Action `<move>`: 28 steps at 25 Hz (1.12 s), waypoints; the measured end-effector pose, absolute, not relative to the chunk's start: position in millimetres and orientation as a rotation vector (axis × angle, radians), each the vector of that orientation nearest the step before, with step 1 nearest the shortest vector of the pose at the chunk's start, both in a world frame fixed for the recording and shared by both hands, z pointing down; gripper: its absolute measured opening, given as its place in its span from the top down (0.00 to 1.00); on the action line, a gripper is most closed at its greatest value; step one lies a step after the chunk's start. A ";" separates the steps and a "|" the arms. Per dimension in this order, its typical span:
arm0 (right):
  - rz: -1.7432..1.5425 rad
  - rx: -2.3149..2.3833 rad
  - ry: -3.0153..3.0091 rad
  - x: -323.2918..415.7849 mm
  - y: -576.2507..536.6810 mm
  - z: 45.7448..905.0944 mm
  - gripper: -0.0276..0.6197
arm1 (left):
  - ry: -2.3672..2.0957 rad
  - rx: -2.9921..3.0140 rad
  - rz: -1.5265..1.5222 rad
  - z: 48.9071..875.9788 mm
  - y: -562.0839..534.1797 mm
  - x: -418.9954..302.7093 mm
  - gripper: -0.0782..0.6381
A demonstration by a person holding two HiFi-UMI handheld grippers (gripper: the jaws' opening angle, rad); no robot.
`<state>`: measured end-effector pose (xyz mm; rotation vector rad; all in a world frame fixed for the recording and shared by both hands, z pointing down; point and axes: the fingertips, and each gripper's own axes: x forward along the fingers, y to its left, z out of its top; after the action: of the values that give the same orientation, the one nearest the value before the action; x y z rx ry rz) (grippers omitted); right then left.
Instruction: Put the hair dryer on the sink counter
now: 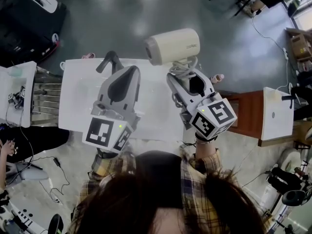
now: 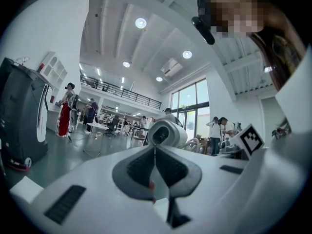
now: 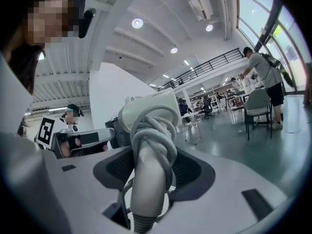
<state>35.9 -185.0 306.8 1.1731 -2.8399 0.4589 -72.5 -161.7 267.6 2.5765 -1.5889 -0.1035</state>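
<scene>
Hair dryer (image 1: 171, 46): cream-white, stubby barrel level, round open end facing person's left. Handle (image 3: 147, 174) points back into right gripper (image 1: 189, 82), jaws clamped on it. Pale cord (image 1: 183, 68) wound in loose loops round handle. Dryer held in air, seen over far edge of white sink table (image 1: 78, 99), not resting on it.

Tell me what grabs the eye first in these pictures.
The cream hair dryer, cord wound round its handle, is held up in the right gripper over the white sink counter. To its left, the left gripper hangs shut and empty, near the black faucet.
</scene>
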 end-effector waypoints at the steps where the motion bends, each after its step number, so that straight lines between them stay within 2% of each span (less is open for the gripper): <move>1: 0.462 1.164 -2.840 34.7 -187.8 307.5 0.59 | -1.590 2.573 -0.098 269.6 -164.4 -72.3 0.86; 16: 0.439 1.180 -2.771 2.5 -203.8 312.8 0.59 | -1.512 2.560 -0.085 274.6 -188.2 -98.6 0.86; 28: 0.416 1.241 -2.702 18.5 -218.8 320.9 0.59 | -1.421 2.576 -0.044 290.3 -207.2 -88.9 0.86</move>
<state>18.5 -218.8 320.9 1.2414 -2.7022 0.4164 -88.9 -207.2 290.3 2.5764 -1.4214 -0.0441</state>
